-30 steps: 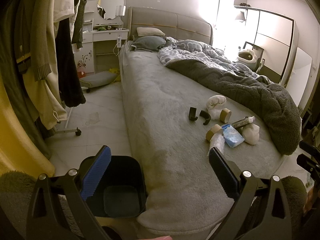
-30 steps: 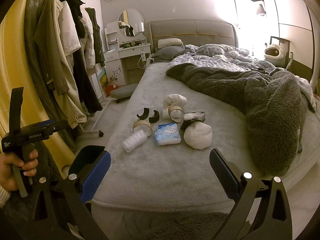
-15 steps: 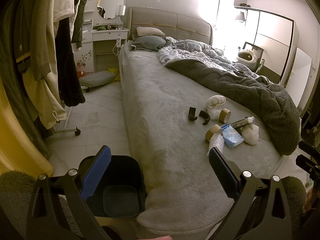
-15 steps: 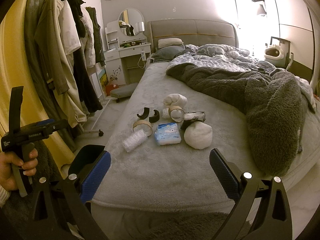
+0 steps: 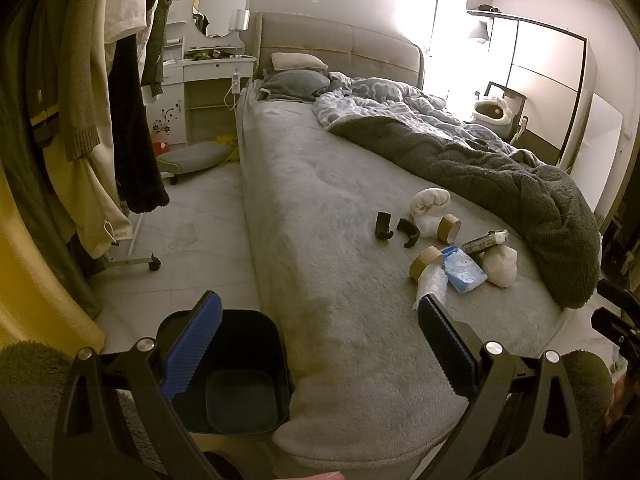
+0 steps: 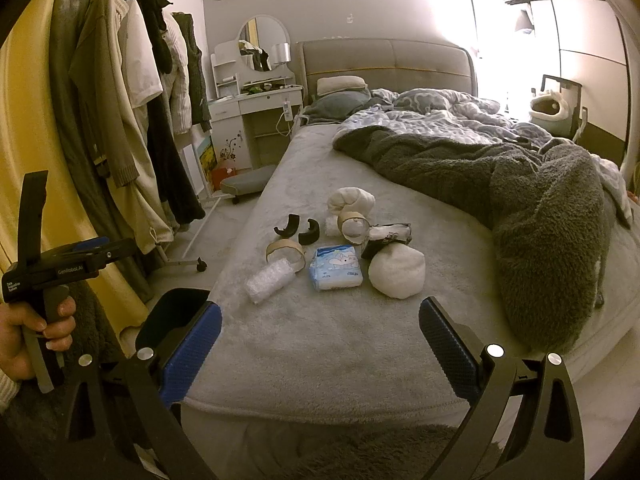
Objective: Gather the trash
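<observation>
Beyond spread jaws, trash (image 6: 332,248) on bed (image 6: 320,340), bin (image 5: 240,360) beneath left gripper (image 5: 318,344)

A grey bed (image 6: 340,328) with a padded headboard (image 6: 384,64) fills the room, a dark fleece blanket (image 6: 532,216) and a blue patterned duvet (image 6: 436,114) bunched along its far side and two pillows (image 6: 340,94) at its head. Left of the headboard stands a white dressing table (image 6: 256,100) with an oval mirror (image 6: 263,42). Coats (image 6: 120,120) hang on a rack left of the bed, and a low grey stool (image 5: 192,157) sits on the floor beside it.
</observation>
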`<state>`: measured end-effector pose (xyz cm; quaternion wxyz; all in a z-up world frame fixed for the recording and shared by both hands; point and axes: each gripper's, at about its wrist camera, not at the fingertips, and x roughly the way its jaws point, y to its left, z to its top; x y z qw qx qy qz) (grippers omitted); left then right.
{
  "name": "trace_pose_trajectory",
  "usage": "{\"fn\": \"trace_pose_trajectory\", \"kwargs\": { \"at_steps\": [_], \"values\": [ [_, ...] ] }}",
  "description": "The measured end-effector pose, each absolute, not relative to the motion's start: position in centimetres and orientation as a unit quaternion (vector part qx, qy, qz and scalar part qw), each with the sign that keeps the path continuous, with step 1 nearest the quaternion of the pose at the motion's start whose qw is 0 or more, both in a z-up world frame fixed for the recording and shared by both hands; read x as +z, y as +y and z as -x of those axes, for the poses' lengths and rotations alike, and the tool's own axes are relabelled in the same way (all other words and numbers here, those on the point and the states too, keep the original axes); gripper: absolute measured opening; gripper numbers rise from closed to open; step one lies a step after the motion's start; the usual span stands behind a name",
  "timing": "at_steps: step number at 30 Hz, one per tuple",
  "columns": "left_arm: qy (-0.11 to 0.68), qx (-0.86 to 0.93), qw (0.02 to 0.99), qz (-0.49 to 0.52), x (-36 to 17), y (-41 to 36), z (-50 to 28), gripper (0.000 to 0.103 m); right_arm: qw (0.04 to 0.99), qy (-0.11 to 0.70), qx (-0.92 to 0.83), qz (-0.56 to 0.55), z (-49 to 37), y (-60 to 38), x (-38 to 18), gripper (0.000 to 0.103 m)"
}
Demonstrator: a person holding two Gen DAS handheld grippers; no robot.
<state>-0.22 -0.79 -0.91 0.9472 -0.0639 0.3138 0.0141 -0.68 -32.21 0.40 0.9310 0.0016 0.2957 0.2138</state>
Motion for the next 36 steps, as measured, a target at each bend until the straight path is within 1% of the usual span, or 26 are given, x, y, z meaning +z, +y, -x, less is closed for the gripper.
{"fn": "trace_pose_trajectory", "kwargs": {
  "at_steps": [9,13,16,23,27,31,33,35,36],
  "values": [
    [0.311,0.015,0.948,0.058,-1.6,-1.7,0.5,0.1,0.928,0.302,0.218,-0.002,0.6,-32.4,0.3,0.1],
    [0.319,-0.008,0.946,0.061,-2.6,-2.8,0.5,0.1,0.931,0.287,0.227,-0.007,1.0,-32.9,0.8,0.1],
    [0.32,-0.018,0.946,0.044,-2.4,-3.6,0.5,0.1,0.932,0.285,0.223,-0.011,0.6,-33.3,1.1,0.1],
    [0.319,-0.044,0.947,0.024,-2.3,-4.9,0.7,0.099,0.934,0.285,0.211,-0.037,-2.2,-34.0,1.6,0.1],
    [0.322,-0.074,0.943,0.031,-2.1,-5.7,0.5,0.099,0.939,0.283,0.194,-0.022,-4.4,-33.9,1.6,0.1],
    [0.334,-0.103,0.936,0.034,-2.5,-6.6,-0.4,0.098,0.936,0.3,0.186,-0.019,-6.9,-34.7,0.7,0.1],
    [0.342,-0.114,0.932,0.032,-2.7,-7.2,-1.1,0.096,0.933,0.309,0.183,-0.021,-8.2,-34.8,0.3,0.1],
    [0.348,-0.119,0.93,0.025,-3.0,-7.8,-1.8,0.09,0.929,0.316,0.191,-0.021,-9.2,-34.6,-0.1,0.1],
    [0.353,-0.121,0.928,0.022,-3.2,-8.0,-2.2,0.09,0.926,0.32,0.2,-0.022,-10.0,-34.8,-0.3,0.1]
  ]
}}
